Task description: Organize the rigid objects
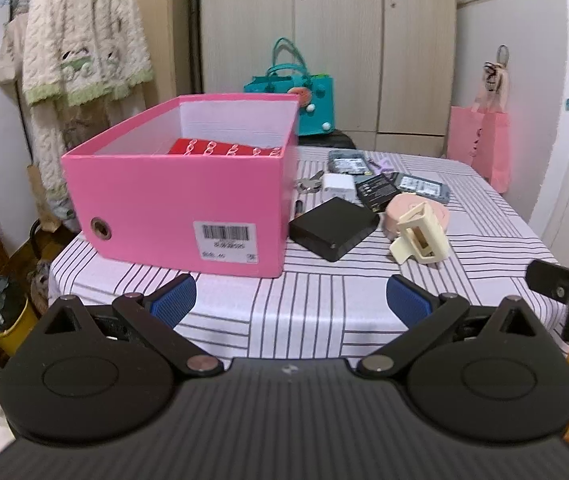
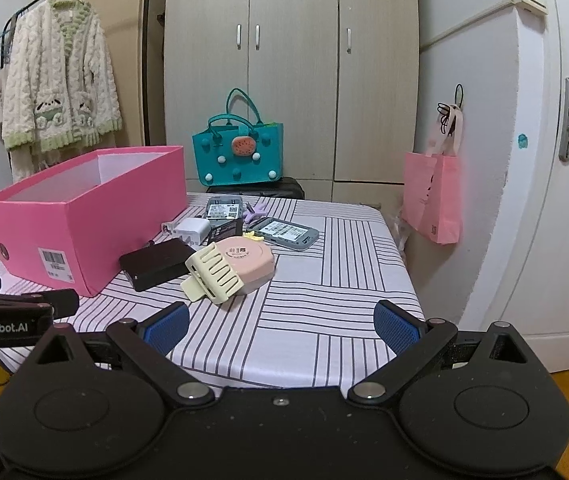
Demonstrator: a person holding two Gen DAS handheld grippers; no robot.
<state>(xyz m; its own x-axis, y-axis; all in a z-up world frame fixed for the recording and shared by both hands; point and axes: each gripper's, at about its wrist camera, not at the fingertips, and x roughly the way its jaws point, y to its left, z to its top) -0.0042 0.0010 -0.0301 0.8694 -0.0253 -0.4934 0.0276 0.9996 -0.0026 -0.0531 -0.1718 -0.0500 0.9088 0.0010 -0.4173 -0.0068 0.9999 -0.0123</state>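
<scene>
On the striped counter (image 2: 324, 280), one red item (image 1: 220, 148) already lies in the pink box (image 1: 172, 208); the black box (image 2: 156, 262), cream clip (image 2: 214, 276) and other clutter beside it remain. Both the left gripper (image 1: 290, 300) and right gripper (image 2: 280, 326) have jaws spread, holding nothing.

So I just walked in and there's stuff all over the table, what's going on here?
A person is tidying small rigid items into the pink box using two handheld claws. Right now the left claw and right claw are both open and empty, hovering over the near edge of the striped table. A red item already lies in the box. The black box, cream hair clip, pink case and charger are not yet in.
</scene>
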